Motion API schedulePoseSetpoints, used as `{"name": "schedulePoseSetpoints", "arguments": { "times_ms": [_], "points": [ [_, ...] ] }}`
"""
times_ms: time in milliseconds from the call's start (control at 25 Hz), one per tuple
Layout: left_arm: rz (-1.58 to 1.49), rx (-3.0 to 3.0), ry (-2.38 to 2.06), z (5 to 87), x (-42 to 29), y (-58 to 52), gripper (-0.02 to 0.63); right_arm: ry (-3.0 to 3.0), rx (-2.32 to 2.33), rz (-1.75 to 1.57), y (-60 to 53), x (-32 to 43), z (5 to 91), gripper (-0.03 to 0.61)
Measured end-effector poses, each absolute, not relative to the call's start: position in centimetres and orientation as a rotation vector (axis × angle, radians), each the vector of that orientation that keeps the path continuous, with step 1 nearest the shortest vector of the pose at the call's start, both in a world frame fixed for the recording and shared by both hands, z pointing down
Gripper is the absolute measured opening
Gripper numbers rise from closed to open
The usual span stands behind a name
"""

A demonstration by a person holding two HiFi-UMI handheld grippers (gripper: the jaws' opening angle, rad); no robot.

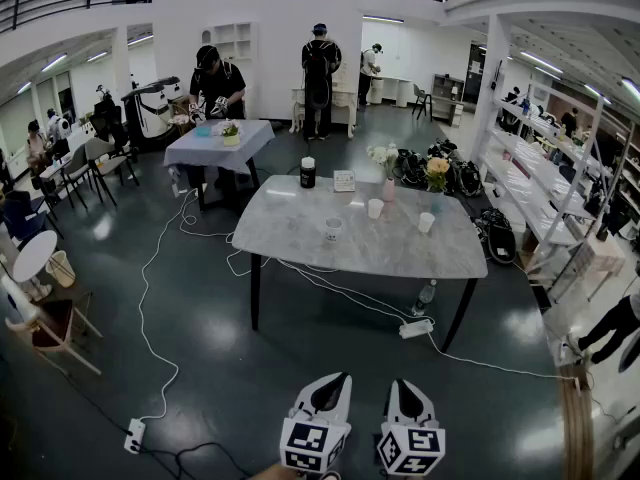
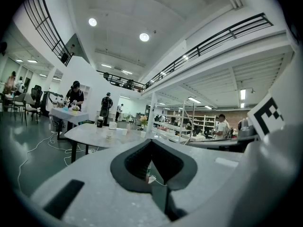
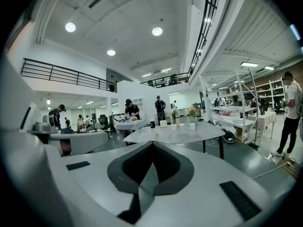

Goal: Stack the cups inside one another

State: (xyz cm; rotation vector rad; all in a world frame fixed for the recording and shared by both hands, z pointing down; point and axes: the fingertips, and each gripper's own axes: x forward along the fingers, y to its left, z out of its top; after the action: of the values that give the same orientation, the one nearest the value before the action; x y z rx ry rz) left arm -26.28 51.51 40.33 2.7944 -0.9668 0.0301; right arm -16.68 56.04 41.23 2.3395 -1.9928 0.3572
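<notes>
Three white cups stand apart on the marble table [image 1: 290, 243]: one cup [image 1: 333, 228] near the middle, a second cup [image 1: 375, 208] behind it, a third cup [image 1: 426, 222] to the right. The table is several steps ahead of me. My left gripper [image 1: 337, 377] and right gripper [image 1: 399, 383] hang side by side at the bottom of the head view, over the dark floor, far from the cups. Both are shut with nothing between the jaws. The left gripper view shows its shut gripper [image 2: 151, 143] level with the table [image 2: 90, 134]; the right gripper view shows its shut gripper [image 3: 151, 144] and the cups [image 3: 192, 126].
A black canister [image 1: 308, 173], a card [image 1: 344, 180] and two flower vases [image 1: 388, 186] share the table. White cables, a power strip [image 1: 415, 329] and a bottle [image 1: 425, 296] lie under it. A second table [image 1: 215, 146] with a person, chairs left, shelves [image 1: 545, 183] right.
</notes>
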Motion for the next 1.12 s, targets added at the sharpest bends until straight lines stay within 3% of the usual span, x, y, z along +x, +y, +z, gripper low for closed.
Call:
{"name": "schedulePoseSetpoints", "arguments": {
  "times_ms": [1120],
  "points": [
    [0.06,2.763,-0.958,41.9,-30.5,41.9,0.002,-1.919,2.483,0.455,48.6,-18.7,42.6,0.008]
  ]
}}
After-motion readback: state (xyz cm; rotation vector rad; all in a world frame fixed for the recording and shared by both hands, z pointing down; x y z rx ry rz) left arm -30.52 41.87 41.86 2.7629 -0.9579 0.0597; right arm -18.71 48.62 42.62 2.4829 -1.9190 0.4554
